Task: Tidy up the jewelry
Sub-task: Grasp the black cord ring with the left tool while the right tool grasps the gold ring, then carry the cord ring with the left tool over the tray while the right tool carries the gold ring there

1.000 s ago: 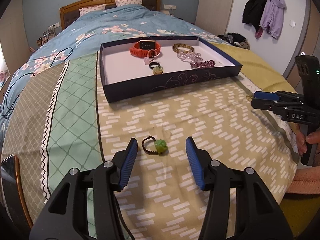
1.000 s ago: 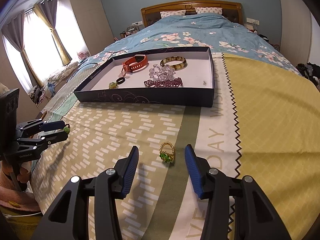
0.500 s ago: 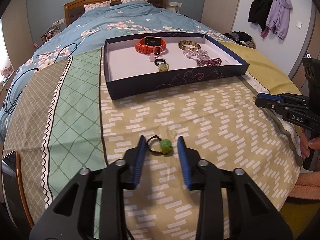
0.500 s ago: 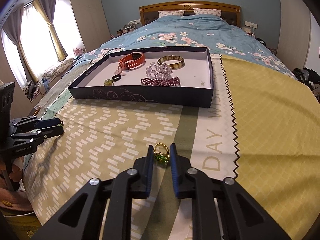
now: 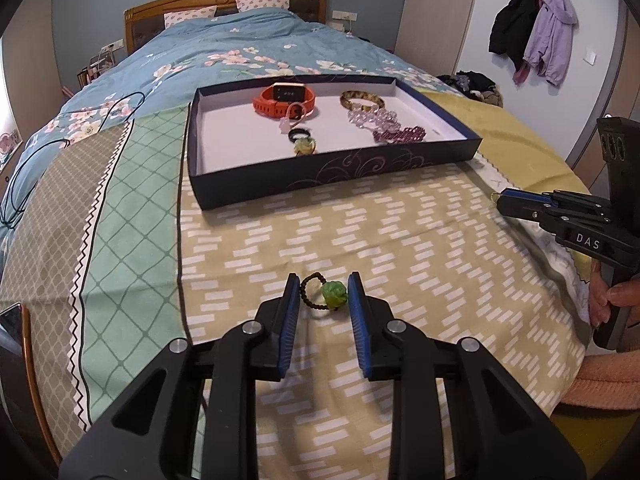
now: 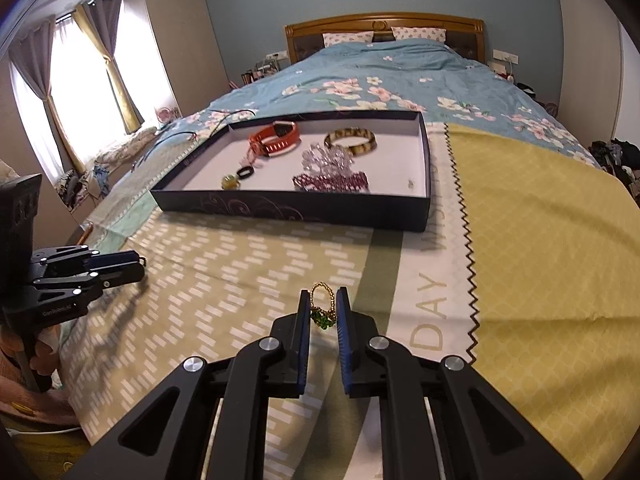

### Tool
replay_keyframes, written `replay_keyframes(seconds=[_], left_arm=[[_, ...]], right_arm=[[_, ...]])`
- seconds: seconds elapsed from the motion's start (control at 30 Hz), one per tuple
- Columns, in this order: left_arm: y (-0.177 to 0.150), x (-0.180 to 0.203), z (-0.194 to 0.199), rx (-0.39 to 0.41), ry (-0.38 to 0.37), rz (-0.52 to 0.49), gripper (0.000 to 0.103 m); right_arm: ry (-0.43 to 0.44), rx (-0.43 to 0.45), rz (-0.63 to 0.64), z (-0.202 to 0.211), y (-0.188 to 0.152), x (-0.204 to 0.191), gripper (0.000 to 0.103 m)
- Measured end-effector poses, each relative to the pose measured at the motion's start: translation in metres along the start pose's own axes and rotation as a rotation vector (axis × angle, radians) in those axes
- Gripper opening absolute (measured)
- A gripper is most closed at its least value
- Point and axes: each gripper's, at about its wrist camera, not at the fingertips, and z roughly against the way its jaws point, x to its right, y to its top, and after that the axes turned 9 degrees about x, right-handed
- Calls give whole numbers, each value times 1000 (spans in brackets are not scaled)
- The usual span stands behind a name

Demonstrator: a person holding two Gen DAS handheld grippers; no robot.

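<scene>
A dark beaded ring with a green stone sits between the blue pads of my left gripper, which is shut on it just above the bedspread. A gold beaded ring with a green stone is clamped in my right gripper, held a little above the bed. The dark blue jewelry tray lies farther up the bed, holding an orange watch, bangle, clear beads and purple beads. The tray also shows in the right wrist view.
The right gripper shows side-on at the right edge of the left wrist view; the left gripper shows at the left edge of the right wrist view. Black cables lie on the blue quilt. Coats hang on the wall.
Both grippers closed from wide open onto their rings, then lifted slightly with them. The tray and its contents have not moved.
</scene>
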Motion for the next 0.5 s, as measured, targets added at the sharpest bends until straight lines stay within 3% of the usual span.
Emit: replay_keyframes(seconds=[0.5], left_arm=[[22, 13, 17, 100, -11, -20, 25]], right_arm=[[48, 76, -23, 4, 18, -6, 11]])
